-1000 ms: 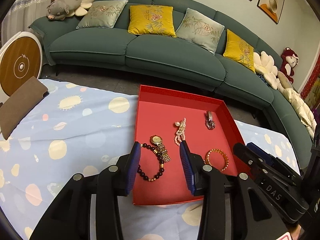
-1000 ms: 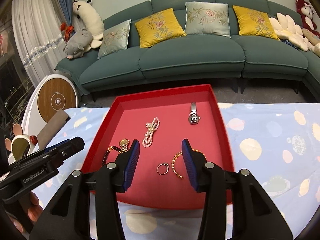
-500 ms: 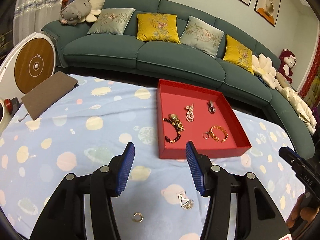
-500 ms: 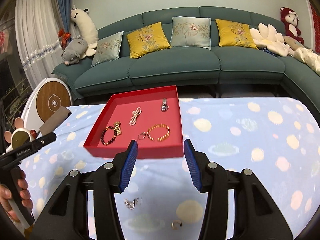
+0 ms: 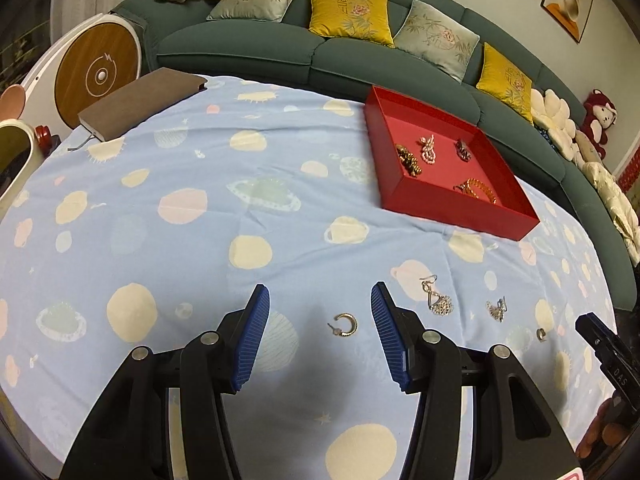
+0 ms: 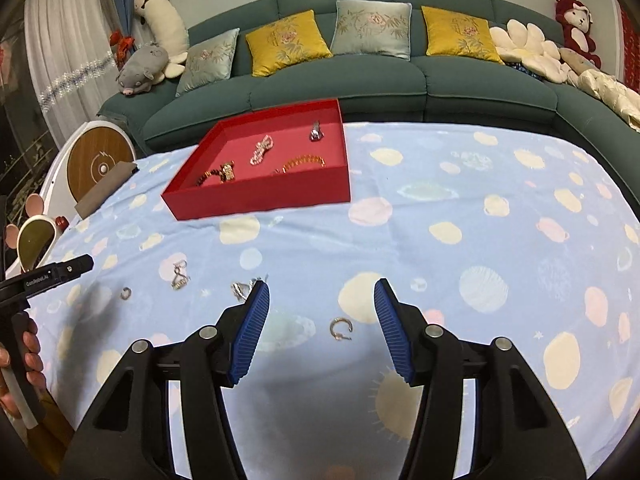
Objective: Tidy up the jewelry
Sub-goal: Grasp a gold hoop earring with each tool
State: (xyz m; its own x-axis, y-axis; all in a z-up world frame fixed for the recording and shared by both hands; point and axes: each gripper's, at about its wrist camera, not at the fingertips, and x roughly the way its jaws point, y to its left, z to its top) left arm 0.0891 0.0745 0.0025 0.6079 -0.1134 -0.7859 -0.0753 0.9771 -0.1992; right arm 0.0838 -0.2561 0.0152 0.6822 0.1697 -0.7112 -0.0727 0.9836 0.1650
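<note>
While a gold hoop earring (image 5: 345, 324) lies on the spotted blue cloth (image 5: 192, 240) between my left gripper (image 5: 320, 334)'s spread, empty jaws, its twin (image 6: 340, 328) lies likewise under my right gripper (image 6: 320, 330) — jaws just widened, touching nothing. Two dangly earrings (image 5: 438, 300) lie near; the red tray (image 5: 460, 216) sits well beyond.

Both grippers pulled back from the red tray (image 5: 452, 204); their jaws have just been opening, each now framing a gold hoop earring (image 5: 345, 325) (image 6: 340, 328) between its fingers, untouched.
</note>
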